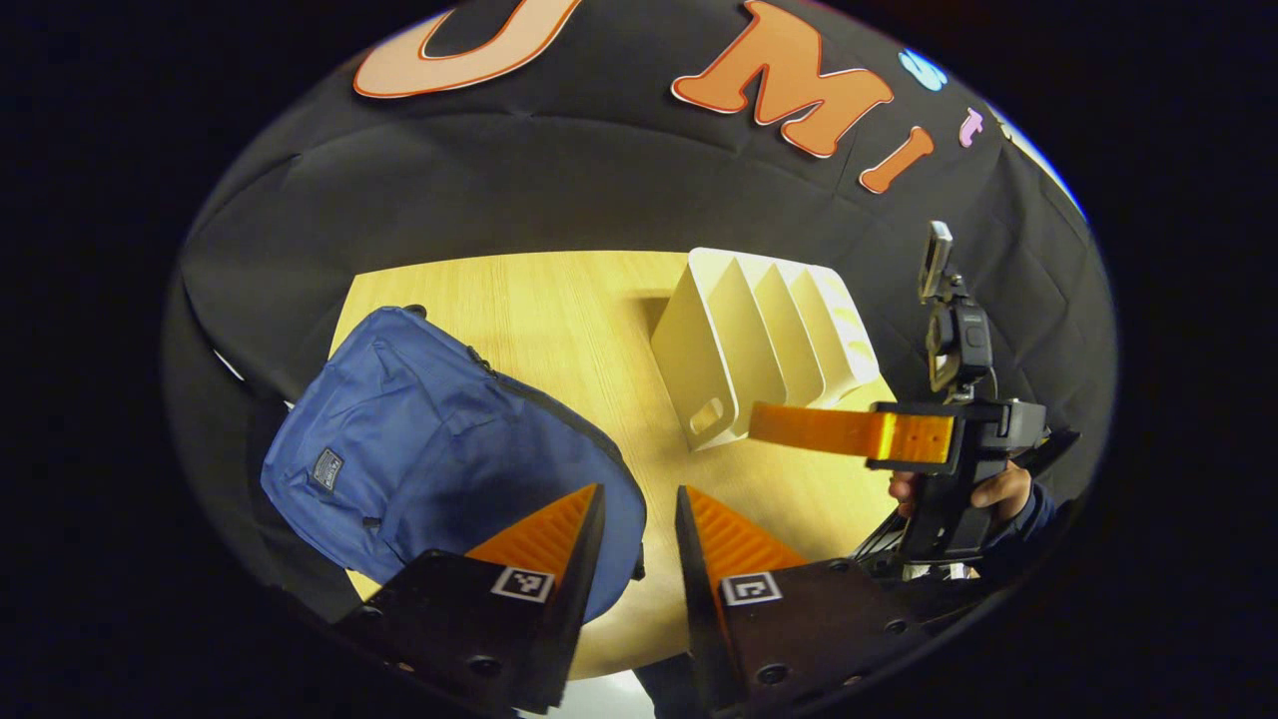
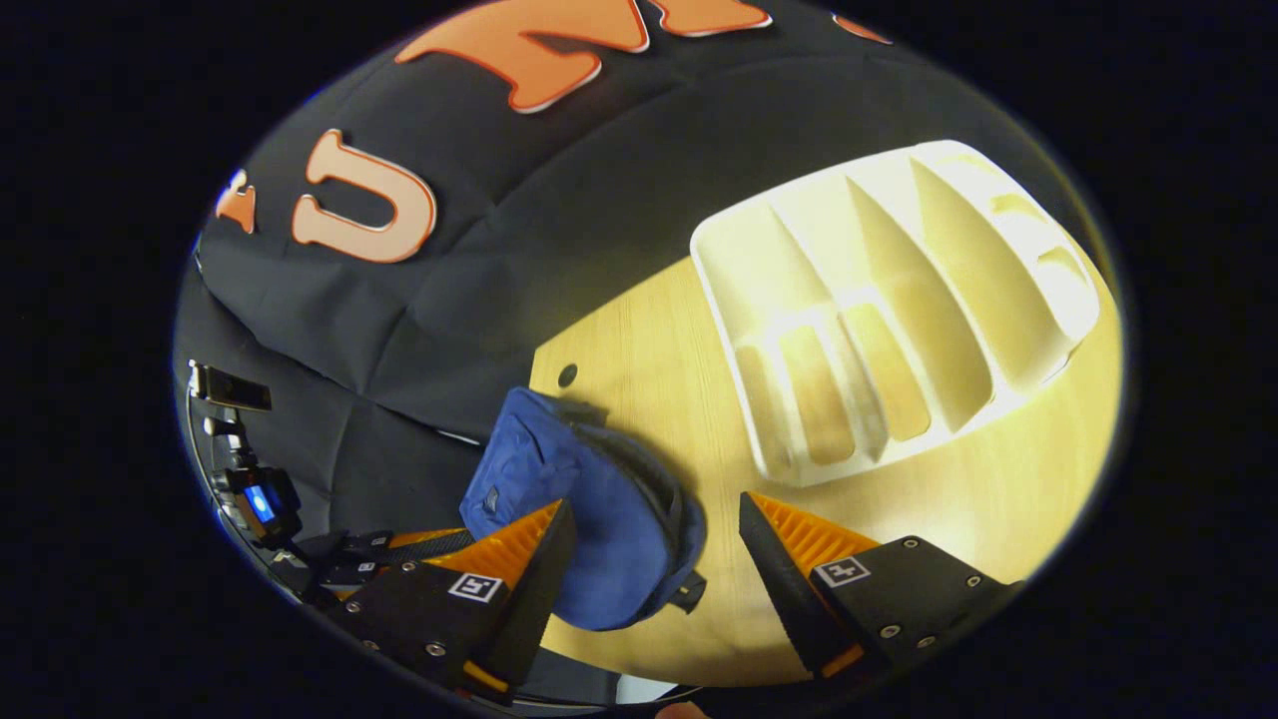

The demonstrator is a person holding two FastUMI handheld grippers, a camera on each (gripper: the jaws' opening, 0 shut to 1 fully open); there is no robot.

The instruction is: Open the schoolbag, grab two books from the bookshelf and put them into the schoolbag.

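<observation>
One blue schoolbag (image 1: 429, 459) lay flat on a light wooden table (image 1: 569, 300), toward its left side in the left gripper view. Its dark zipper ran along the curved edge, and a small patch sat on its front. Whether the zipper was open could not be told.

One white bookshelf (image 1: 764, 340), a slotted desktop rack, stood on the same table, to the right of the bag and apart from it. Four upright dividers could be counted, forming slots between them. In the right gripper view the bookshelf (image 2: 899, 300) was seen from above, with bare tabletop visible through three openings in its base. No book could be made out in the slots seen.

Two grippers were present. The left gripper (image 1: 639, 519) hovered above the table's near edge, its two fingers a narrow gap apart with nothing between them; one finger overlapped the bag's right edge in the picture. The right gripper (image 2: 649, 539) had its two fingers spread wide and empty, with the schoolbag (image 2: 589, 529) and bare table seen between them.

In the left gripper view the right gripper (image 1: 849, 431) appeared farther off, in front of the bookshelf, held by one hand (image 1: 998, 489) in a dark sleeve.
</observation>
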